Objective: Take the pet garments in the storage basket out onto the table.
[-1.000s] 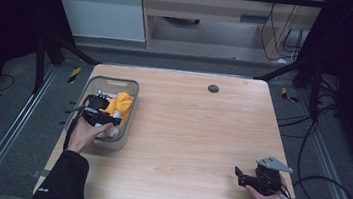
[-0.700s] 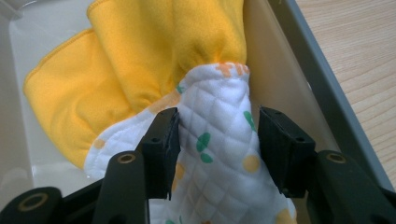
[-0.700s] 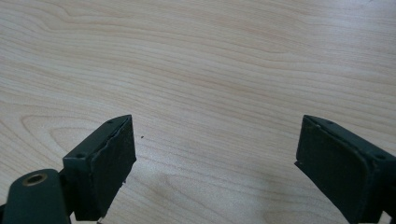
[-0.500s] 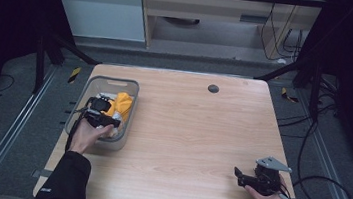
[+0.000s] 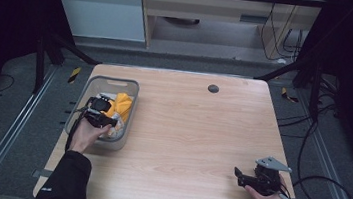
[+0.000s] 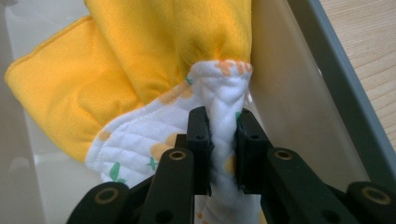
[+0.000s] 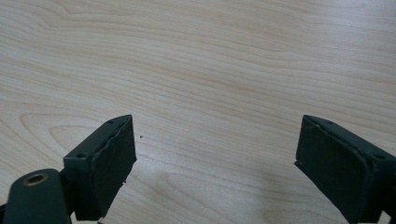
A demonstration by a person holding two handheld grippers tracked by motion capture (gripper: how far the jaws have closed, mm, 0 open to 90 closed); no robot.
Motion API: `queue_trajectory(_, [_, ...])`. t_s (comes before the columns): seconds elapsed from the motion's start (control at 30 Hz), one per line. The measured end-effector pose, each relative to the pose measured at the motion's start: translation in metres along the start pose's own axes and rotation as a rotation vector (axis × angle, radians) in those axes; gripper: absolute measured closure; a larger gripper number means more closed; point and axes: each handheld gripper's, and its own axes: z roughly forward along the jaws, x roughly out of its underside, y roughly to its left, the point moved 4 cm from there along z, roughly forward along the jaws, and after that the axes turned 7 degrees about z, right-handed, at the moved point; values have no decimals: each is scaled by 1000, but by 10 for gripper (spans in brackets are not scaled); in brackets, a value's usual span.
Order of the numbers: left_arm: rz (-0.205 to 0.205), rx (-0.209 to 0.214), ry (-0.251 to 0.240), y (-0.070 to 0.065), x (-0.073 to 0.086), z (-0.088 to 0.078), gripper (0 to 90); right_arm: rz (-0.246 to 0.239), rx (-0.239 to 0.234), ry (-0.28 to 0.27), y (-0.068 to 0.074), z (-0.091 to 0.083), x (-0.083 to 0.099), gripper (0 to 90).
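Left gripper (image 6: 223,140): just closed, clamped on quilted cloth (image 6: 140,135) (yellow-backed) in grey bin (image 5: 127,119). Right gripper (image 7: 215,163): jaws apart over table (image 5: 196,132).

table: light wood (image 5: 181,130) | grommet: dark, round, far edge (image 5: 213,88) | floor: grey (image 5: 5,125)

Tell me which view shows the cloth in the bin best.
The left gripper view: the yellow and white quilted cloth fills the frame, a fold pinched between the left tool. The high view shows it small, bunched in the grey bin. The right gripper view faces bare table.
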Motion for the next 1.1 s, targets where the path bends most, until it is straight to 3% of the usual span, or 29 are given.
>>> queue_trajectory(0.43, [-6,-20,-21,4,0,-13,820,-7,5,-3,-1,0,0,120])
queue_trajectory(1.1, [-1,-45,-125,8,-7,-63,826,-9,6,-5,0,0,0,121])
